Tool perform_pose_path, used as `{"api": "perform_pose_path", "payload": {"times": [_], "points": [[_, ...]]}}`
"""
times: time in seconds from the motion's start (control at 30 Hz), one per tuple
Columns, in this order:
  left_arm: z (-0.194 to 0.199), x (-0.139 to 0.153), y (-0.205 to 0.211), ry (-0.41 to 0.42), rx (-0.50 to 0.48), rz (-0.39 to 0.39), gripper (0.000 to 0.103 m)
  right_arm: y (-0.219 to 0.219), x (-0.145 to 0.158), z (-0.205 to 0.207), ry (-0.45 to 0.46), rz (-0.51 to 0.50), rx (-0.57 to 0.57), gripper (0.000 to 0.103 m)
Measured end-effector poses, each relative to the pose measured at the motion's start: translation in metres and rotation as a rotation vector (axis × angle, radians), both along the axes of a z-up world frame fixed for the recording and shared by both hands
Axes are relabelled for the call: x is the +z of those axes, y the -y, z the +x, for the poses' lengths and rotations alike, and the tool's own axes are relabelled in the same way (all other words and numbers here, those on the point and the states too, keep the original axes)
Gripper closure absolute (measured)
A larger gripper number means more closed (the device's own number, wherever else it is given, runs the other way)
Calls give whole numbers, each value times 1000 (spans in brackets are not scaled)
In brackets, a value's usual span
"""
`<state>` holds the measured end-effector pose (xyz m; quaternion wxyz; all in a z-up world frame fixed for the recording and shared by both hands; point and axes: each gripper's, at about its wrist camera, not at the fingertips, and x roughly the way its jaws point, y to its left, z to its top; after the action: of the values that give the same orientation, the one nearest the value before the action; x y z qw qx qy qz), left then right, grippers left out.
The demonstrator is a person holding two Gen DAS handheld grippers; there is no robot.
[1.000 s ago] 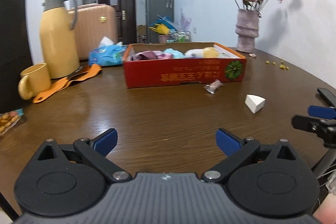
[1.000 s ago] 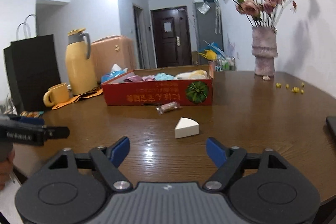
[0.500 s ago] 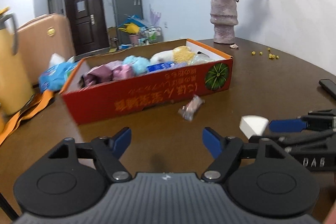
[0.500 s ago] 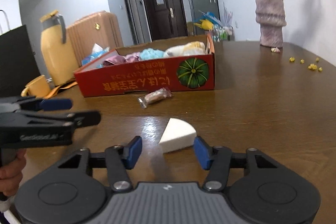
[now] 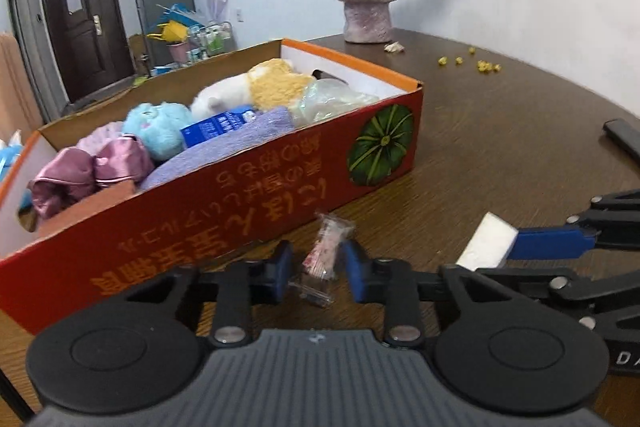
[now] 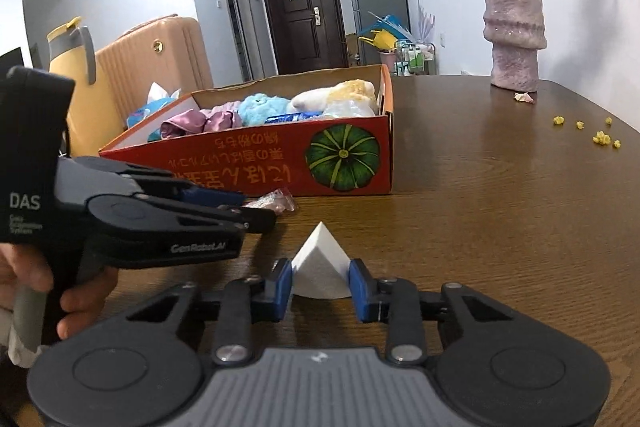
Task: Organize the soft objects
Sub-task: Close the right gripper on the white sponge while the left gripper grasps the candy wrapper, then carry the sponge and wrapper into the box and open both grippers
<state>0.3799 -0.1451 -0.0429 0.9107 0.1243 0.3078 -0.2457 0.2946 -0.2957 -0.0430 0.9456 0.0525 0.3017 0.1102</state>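
Your two grippers close on two small items lying on the wooden table (image 6: 500,195), just in front of the red box (image 5: 224,211) of soft things.

Your left gripper (image 5: 316,269) is closing around a clear-wrapped candy (image 5: 322,257), pads not quite pressing. Your right gripper (image 6: 320,285) is closing on the white sponge wedge (image 6: 320,273), pads at its sides. The slick wrapper may slip out; the tapered wedge may squirt forward if squeezed.
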Motion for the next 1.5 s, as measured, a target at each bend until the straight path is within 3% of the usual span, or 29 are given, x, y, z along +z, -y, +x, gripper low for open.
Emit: {"api": "perform_pose_path", "payload": {"times": [0.03,0.2,0.43,0.67,0.83,1.03,1.27,1.4,1.5], "points": [[-1,0,0,-2,-10,-3,84,0,0,0,2,0,0,73],[-17,6,-6,5,7,-24,85,0,0,5,3,-2,6,78],[-64,29,-48,30,137,-103,85,1,4,-5,15,16,-6,85],[-126,47,-91,47,246,-172,85,-2,24,-55,73,57,-3,84],[-169,63,-110,99,276,-210,85,-10,43,-100,131,60,26,84],[-194,71,-122,130,293,-238,85,-22,54,-132,161,57,51,84],[-181,79,-127,155,283,-251,85,-27,66,-130,184,38,72,84],[-139,94,-133,188,293,-253,85,-32,83,-95,206,31,118,84],[-92,105,-133,213,293,-200,85,-39,96,-52,218,21,153,84]]}}
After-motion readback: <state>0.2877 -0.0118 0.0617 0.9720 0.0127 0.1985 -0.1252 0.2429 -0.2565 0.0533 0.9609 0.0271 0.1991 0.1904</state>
